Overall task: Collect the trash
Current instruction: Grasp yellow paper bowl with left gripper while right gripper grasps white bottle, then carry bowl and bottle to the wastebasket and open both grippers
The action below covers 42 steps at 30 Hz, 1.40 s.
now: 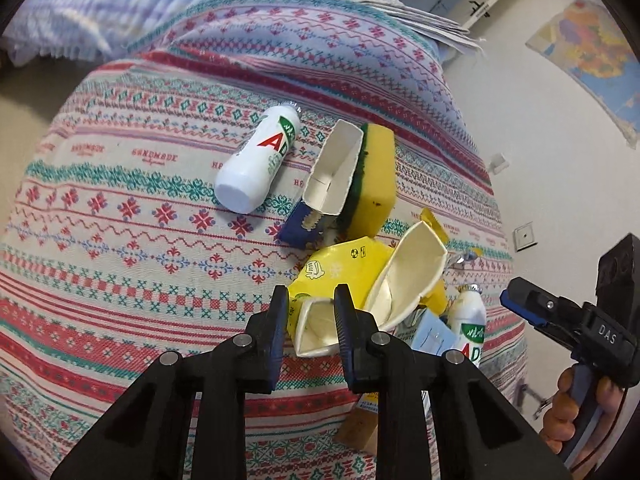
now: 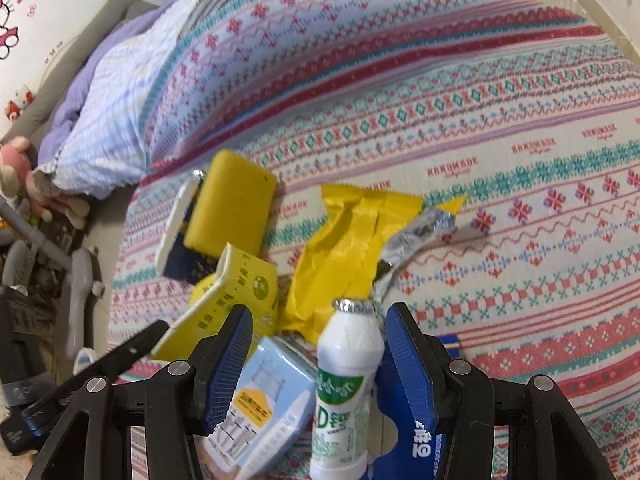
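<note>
Your left gripper has its jaws narrowed around one wall of an opened yellow cardboard carton, a finger either side of the flap; whether the pads actually press it I cannot tell. That edge looks like the sensible hold, since the carton's body is too wide and lies partly under other litter.

Your right gripper stands wide open, with a small white plastic drink bottle with a foil top between its fingers and touching neither. It seems lined up to close across the bottle's body.

Around these, the trash sits in one loose pile on the patterned woven bedcover: a pale blue carton just beside the bottle, a crumpled yellow foil wrapper, a yellow sponge with a green scouring face leaning on a torn white-lined box, and a second white bottle lying apart on its side.

The opened cartons look empty inside. No bin or bag shows in either view.
</note>
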### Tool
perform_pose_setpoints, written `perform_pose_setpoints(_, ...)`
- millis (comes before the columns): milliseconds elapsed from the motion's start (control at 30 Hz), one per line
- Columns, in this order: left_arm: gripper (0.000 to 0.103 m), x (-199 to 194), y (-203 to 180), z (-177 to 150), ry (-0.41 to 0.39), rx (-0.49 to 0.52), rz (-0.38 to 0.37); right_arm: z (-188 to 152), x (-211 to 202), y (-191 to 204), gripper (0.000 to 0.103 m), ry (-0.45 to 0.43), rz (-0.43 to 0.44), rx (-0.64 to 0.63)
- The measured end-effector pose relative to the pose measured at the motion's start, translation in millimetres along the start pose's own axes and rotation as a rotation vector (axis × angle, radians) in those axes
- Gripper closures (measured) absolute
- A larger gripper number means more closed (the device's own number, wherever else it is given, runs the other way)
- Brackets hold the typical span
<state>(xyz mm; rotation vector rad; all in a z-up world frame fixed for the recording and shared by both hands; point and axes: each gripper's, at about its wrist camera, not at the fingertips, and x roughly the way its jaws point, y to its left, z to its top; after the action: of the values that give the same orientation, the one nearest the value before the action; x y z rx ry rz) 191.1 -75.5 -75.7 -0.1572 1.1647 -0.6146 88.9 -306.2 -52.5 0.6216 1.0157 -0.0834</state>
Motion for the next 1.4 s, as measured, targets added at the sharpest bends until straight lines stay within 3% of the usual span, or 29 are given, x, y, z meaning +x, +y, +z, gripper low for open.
perform_pose_setpoints(100, 0.081, -8, -5, -6, -0.007, -0.009, -0.003, -5, 4, 1, 0.042, 0.021, -0.017, -0.014)
perform_pose_setpoints(200, 0.094, -16, -5, -12, -0.012, -0.014, 0.006, -11, 13, 6, 0.042, 0.057, -0.044, -0.049)
perform_pose_setpoints(367, 0.095, -25, 4, -17, -0.023, -0.032, 0.015, -18, 25, 10, 0.043, 0.095, -0.091, -0.093)
perform_pose_setpoints(533, 0.095, -26, 10, -24, -0.014, -0.052, 0.006, -25, 37, 13, 0.067, 0.125, -0.115, -0.131)
perform_pose_setpoints(900, 0.096, -52, 15, -27, -0.067, -0.074, -0.023, -25, 11, 38, 0.067, 0.004, -0.077, -0.212)
perform_pose_setpoints(1400, 0.096, -99, 47, -39, -0.159, -0.104, 0.025, -40, -13, 86, 0.067, -0.113, 0.025, -0.339)
